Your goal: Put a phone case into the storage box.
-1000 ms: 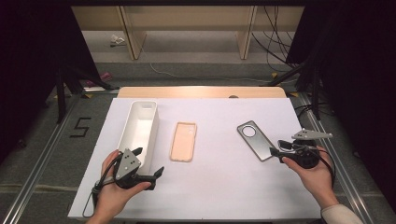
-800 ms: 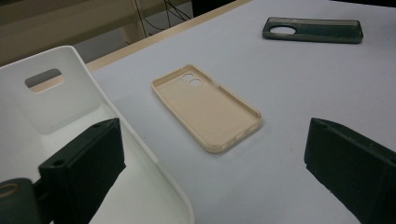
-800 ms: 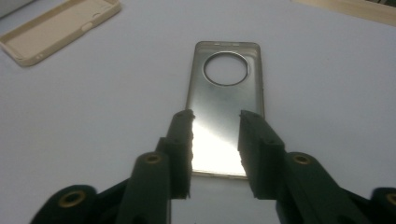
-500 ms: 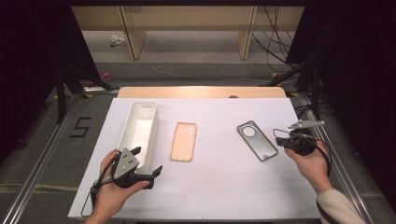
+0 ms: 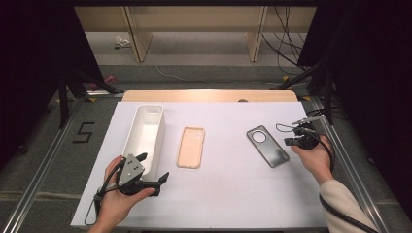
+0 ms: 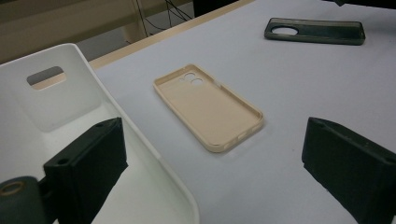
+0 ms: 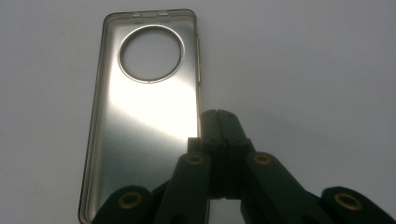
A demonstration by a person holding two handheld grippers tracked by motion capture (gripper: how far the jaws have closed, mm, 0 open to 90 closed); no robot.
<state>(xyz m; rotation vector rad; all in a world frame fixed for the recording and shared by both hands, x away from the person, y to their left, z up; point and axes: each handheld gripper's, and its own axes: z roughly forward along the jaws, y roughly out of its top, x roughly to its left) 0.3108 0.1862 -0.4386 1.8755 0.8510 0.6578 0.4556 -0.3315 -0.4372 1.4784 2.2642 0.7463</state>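
White counter with three things laid out across it. At the left, a long white bin, open-topped, with a slot handle cut in its far end wall, seen up close in the left gripper view. Beside it toward the middle, apart from it, a beige phone case lying flat with its hollow side up, camera cut-outs at the far end; same case in the left gripper view, between the two jaws and farther off. Further right, a dark translucent phone case with a round camera hole, lying flat and turned at a slant to the counter's edges; at the top of the left gripper view, well beyond the beige one. Left gripper held low in the left hand at the near end of the bin, jaws spread wide and holding nothing; in its own view one jaw over the bin's inside, the other over bare counter, with the bin's near rim between them. Right gripper held in the right hand just beside the dark case's right edge, pointing toward it. In the right gripper view, jaws pressed together with nothing between them, tips just at the case's long right edge; touching or not, cannot tell. A pale sleeve at the lower right of the high view.
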